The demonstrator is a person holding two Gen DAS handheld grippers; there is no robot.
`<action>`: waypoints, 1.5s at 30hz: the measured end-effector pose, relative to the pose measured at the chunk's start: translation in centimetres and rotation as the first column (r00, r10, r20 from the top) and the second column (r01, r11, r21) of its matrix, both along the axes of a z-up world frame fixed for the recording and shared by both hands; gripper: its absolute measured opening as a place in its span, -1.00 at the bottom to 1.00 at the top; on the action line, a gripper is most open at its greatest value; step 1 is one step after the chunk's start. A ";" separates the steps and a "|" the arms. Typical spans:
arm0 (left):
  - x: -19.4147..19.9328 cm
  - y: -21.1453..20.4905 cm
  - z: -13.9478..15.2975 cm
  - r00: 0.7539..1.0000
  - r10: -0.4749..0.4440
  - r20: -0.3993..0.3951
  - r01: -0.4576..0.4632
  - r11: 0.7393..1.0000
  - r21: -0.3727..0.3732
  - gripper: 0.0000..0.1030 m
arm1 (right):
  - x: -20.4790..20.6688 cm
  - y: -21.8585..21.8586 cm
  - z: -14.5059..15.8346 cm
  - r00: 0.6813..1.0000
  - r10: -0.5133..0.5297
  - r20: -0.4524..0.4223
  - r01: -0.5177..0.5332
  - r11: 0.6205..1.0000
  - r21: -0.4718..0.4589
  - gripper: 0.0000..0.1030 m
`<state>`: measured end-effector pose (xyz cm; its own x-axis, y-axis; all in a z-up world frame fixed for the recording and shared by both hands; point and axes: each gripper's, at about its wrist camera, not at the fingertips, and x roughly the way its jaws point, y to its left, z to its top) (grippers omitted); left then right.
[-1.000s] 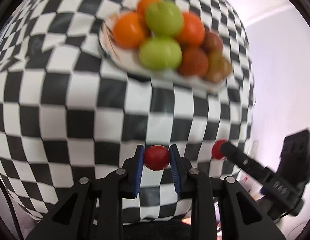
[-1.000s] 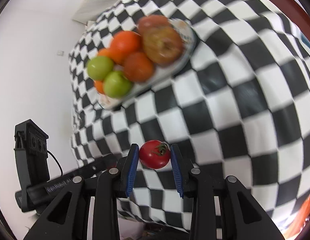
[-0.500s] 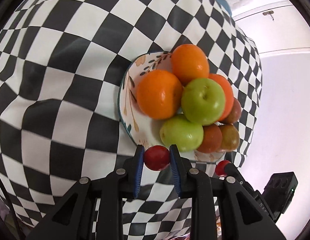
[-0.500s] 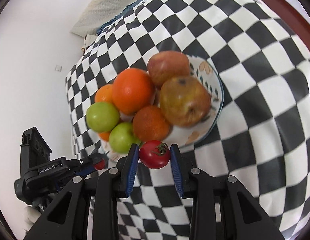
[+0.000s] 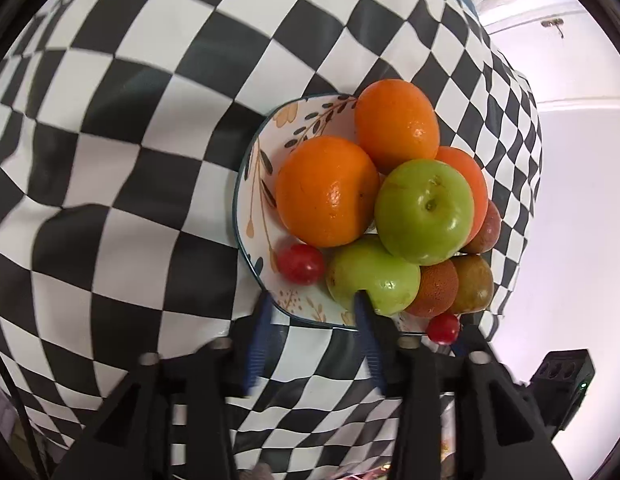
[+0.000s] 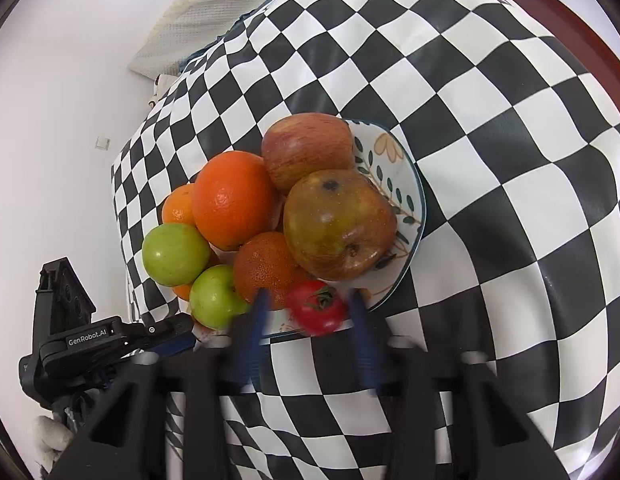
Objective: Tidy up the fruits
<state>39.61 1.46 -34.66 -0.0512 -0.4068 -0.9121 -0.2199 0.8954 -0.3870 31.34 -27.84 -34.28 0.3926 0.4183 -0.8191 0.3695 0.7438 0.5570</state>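
My left gripper [image 5: 312, 314] is opening, its blurred blue pads clear of the small tomato [image 5: 300, 264], which lies on the near edge of the plate [image 5: 253, 184] beside a green apple [image 5: 372, 276]. My right gripper [image 6: 310, 316] is opening too; its stemmed tomato [image 6: 317, 307] sits between the pads at the plate's [image 6: 406, 184] near rim, and I cannot tell whether either pad touches it. Beyond are oranges [image 5: 328, 192], another green apple [image 5: 425, 211] and brownish apples [image 6: 338, 224], heaped on the plate on the checkered worktop [image 5: 121, 128].
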 end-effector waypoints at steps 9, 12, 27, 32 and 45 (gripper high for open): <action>-1.3 -0.4 4.1 0.984 -0.116 0.136 0.092 0.980 0.174 0.84 | -1.1 0.2 2.7 0.999 0.044 -0.006 -0.044 0.990 -0.134 0.84; -2.6 -0.4 5.7 0.971 -0.160 0.179 0.108 0.957 0.269 0.85 | -1.9 0.5 4.8 0.997 0.077 -0.004 -0.076 0.961 -0.265 0.87; -10.9 -2.2 13.8 0.890 -0.282 0.358 0.108 0.893 0.436 0.85 | -7.5 3.9 14.1 0.982 0.180 0.064 -0.112 0.811 -0.575 0.92; -12.5 -2.7 16.2 0.870 -0.285 0.403 0.096 0.898 0.429 0.85 | -9.3 4.8 16.9 0.978 0.181 0.104 -0.086 0.804 -0.589 0.92; -19.1 -3.2 25.5 0.784 -0.307 0.540 0.081 0.912 0.401 0.85 | -17.4 6.5 27.4 0.948 0.217 0.235 -0.028 0.788 -0.615 0.94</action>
